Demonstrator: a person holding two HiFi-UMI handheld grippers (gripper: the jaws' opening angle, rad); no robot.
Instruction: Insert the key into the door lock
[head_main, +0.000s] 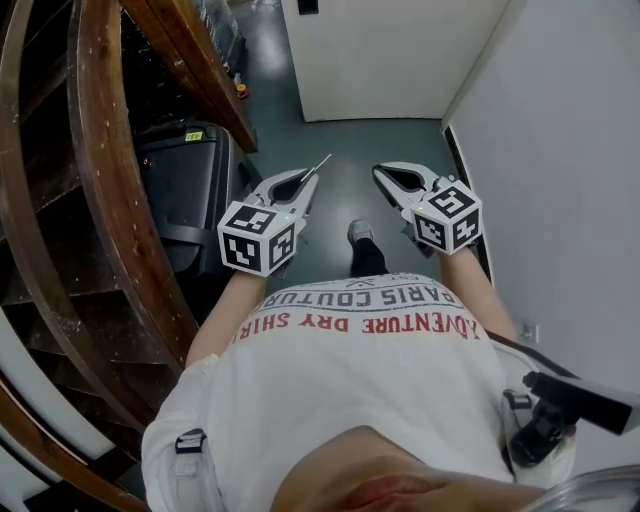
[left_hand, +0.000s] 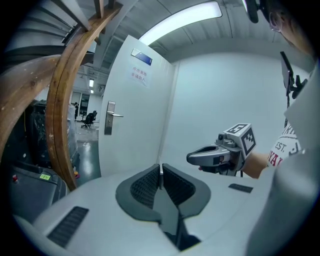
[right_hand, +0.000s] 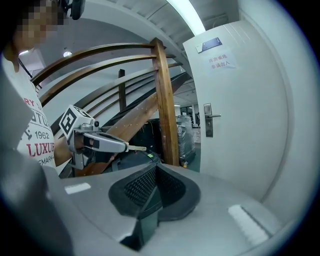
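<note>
Holding key (head_main: 321, 164): left hand-held gripper (head_main: 306, 182); right hand-held gripper (head_main: 380, 172) clenched; lock (left_hand: 109, 118) outside head view.

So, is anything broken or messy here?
No, nothing stands out. The key pokes straight out of the shut left gripper, the right gripper is shut and empty, and the white door looks whole.

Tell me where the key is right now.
The key sticks out from the shut jaws of the left gripper, left of centre in the head view, well short of the white door.
</note>
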